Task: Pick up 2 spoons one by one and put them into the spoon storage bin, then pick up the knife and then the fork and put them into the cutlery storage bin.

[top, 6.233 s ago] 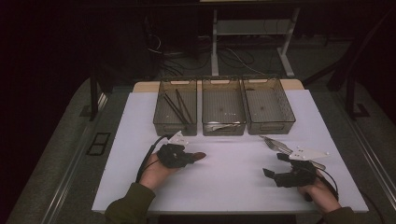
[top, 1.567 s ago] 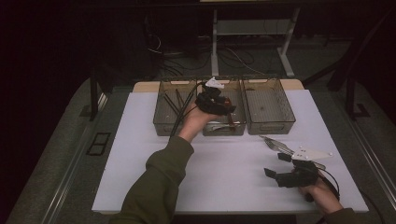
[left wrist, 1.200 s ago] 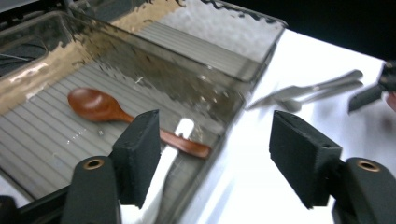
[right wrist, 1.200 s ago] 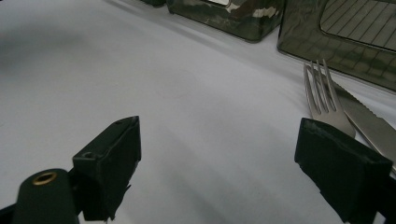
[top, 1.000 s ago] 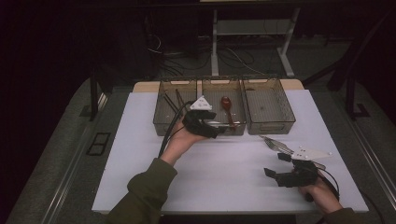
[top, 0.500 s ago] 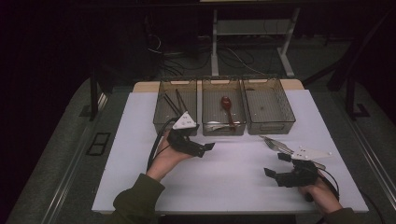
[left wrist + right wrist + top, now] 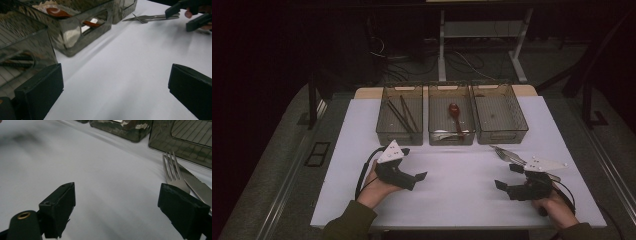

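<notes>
In the high view, three clear smoky plastic bins stand in a row at the far side of the white worktop [image 7: 462,180]; taking the middle bin [image 7: 451,137] as the landmark, a brown wooden spoon [image 7: 455,114] lies inside it over some pale cutlery, the left bin [image 7: 398,136] beside it holds dark chopsticks [image 7: 401,114], and the right bin [image 7: 501,135] looks bare. The left gripper [image 7: 412,172], held in a hand [image 7: 374,189], sits on the near side of the middle bin and to its left, jaws apart and holding nothing. The right gripper [image 7: 508,176] rests nearer the person and to the right of the middle bin, jaws apart too, with a steel fork and knife [image 7: 508,155] lying just beyond it. In the left gripper view, the black jaws stand wide apart over bare white surface; the middle bin [image 7: 75,32] rises ahead with the spoon [image 7: 57,12] in it, and the cutlery [image 7: 147,17] lies farther off by the other gripper [image 7: 190,15]. In the right gripper view, the jaws are wide apart and empty; the fork [image 7: 172,173] and a serrated knife [image 7: 197,185] lie side by side, touching, by the right-hand jaw, on the near side of the bins [image 7: 180,142].
</notes>
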`<state>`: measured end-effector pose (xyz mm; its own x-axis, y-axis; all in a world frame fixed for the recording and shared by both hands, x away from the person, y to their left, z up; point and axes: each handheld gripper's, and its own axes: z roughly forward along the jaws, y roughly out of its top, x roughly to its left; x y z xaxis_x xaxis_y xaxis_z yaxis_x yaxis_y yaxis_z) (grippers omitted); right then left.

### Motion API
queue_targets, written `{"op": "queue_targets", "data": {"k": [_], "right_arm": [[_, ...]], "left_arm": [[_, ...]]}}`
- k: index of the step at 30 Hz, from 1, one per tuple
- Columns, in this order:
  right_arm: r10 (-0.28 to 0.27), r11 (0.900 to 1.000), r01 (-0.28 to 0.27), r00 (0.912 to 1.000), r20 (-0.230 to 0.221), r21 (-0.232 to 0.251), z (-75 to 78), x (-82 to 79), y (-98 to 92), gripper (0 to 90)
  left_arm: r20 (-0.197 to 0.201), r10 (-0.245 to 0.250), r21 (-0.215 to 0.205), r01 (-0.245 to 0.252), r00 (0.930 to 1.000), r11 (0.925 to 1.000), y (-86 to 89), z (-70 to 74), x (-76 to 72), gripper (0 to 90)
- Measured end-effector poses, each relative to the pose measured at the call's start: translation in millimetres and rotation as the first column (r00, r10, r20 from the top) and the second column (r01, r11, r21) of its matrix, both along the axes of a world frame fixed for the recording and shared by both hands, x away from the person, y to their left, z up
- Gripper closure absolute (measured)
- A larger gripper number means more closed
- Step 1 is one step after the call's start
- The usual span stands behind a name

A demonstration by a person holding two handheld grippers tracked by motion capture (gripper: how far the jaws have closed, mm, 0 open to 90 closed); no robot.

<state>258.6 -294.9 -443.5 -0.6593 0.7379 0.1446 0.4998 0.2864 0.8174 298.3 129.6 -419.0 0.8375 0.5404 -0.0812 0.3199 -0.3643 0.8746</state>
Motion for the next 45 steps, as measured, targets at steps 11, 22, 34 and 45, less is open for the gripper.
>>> {"op": "queue_targets", "data": {"k": [11, 22, 34, 45], "right_arm": [[-0.007, 0.999, 0.007, 1.0000, -0.005, -0.031, 6.3, 2.3, -7.8, 14.0], [-0.017, 0.996, 0.016, 0.9999, -0.004, -0.085, 18.6, 12.4, -18.9, 13.2], [0.041, 0.982, -0.060, 0.9937, -0.104, -0.179, 32.5, 40.9, -44.3, 19.5], [0.044, 0.945, -0.104, 0.9801, -0.193, -0.309, 36.1, 66.4, -46.9, 35.2]], "left_arm": [[-0.024, 0.000, 0.020, 0.001, 0.9997, 0.9998, 17.6, -13.0, -21.0, 0.0], [-0.037, 0.007, 0.025, -0.006, 0.9993, 0.9997, 25.6, -17.5, -24.5, 0.0], [-0.040, 0.006, 0.030, -0.005, 0.9992, 0.9995, 24.0, -18.8, -24.7, 0.0], [-0.043, -0.002, 0.037, 0.003, 0.9991, 0.9993, 23.4, -19.6, -24.7, 0.0]]}}
